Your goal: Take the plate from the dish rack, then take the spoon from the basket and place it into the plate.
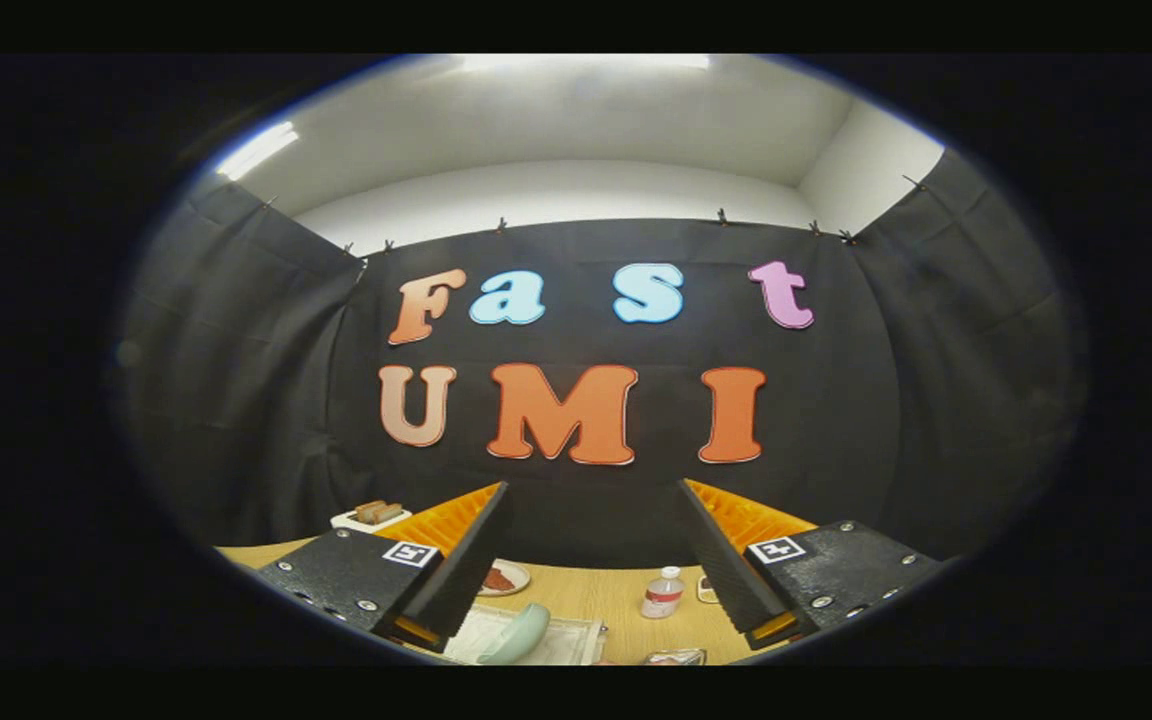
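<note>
My gripper (593, 487) is open, its two fingers spread wide with nothing between them, held above the wooden table (616, 600) and pointing at the booth's back wall. Low between the fingers, nearer the left one, a pale green plate (518, 636) stands on edge in a whitish dish rack (576, 638). The left finger hides part of the rack.
Just past the left finger sits a small dish (504, 579) with something red-brown on it. A small clear bottle (663, 592) with a red label stands near the right finger. At the back left is a white tray (372, 516) holding brown pieces.
</note>
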Tool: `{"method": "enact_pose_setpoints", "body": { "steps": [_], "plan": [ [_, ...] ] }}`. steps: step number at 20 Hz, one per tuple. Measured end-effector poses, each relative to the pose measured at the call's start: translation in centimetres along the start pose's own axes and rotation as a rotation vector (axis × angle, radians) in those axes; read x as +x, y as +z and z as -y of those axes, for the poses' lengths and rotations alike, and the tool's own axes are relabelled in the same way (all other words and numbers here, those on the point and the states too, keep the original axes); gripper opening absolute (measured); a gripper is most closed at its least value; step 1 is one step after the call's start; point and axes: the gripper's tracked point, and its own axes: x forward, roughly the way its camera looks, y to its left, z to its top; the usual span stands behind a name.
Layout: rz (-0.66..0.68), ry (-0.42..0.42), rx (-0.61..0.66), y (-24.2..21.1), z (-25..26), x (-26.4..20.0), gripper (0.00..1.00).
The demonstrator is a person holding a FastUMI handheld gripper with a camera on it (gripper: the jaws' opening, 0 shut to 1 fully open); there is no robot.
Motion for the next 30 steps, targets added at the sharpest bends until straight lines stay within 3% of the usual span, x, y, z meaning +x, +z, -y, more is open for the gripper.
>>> {"method": "enact_pose_setpoints", "body": {
  "steps": [3, 9, 15, 24, 30],
  "plan": [
    [-0.083, 0.026, -0.009, -1.5, -0.7, 0.4, 0.97],
    [-0.426, 0.084, -0.051, -10.0, -2.2, 1.3, 0.97],
    [-0.773, 0.149, 0.02, -17.5, -4.5, 1.3, 0.97],
    [-1.126, 0.153, 0.003, -25.4, -6.3, 0.1, 0.77],
    [-1.263, 0.099, 0.027, -29.0, -7.5, -0.2, 0.54]
  ]
}}
